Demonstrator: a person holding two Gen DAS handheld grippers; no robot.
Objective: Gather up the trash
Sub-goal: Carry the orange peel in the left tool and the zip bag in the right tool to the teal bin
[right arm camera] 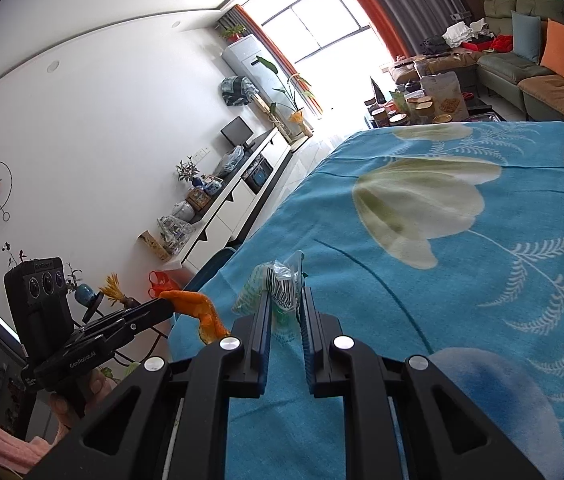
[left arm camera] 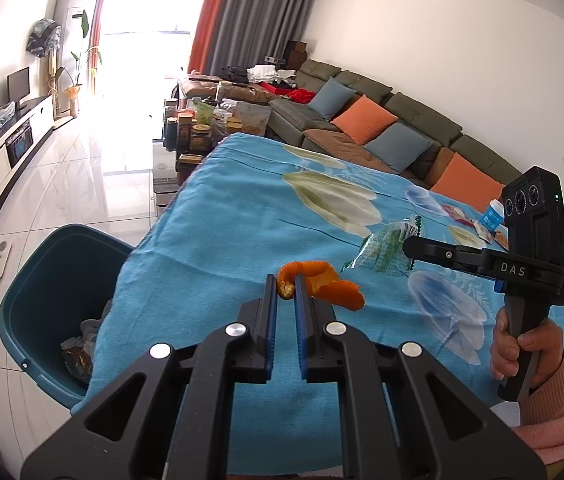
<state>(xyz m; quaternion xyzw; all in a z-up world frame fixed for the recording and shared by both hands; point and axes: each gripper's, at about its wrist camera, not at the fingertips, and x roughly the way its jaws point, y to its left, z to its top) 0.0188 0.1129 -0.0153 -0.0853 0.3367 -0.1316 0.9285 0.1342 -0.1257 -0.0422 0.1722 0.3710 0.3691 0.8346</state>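
Note:
My left gripper (left arm camera: 284, 280) is shut on a curled orange peel (left arm camera: 321, 282), held above the blue flowered cloth (left arm camera: 242, 208) near the table's left edge. The same peel (right arm camera: 198, 308) hangs from the left gripper in the right wrist view. My right gripper (right arm camera: 286, 294) is shut on a crumpled green-and-clear plastic wrapper (right arm camera: 278, 284); the wrapper (left arm camera: 381, 252) dangles from its tips in the left wrist view. A teal trash bin (left arm camera: 42, 292) stands on the floor at the table's left, with some rubbish inside.
More wrappers and a small white-and-blue bottle (left arm camera: 493, 216) lie at the cloth's far right. A cluttered coffee table (left arm camera: 202, 124) and a sofa (left arm camera: 381, 120) stand beyond. A white TV cabinet (left arm camera: 2, 148) lines the left wall across tiled floor.

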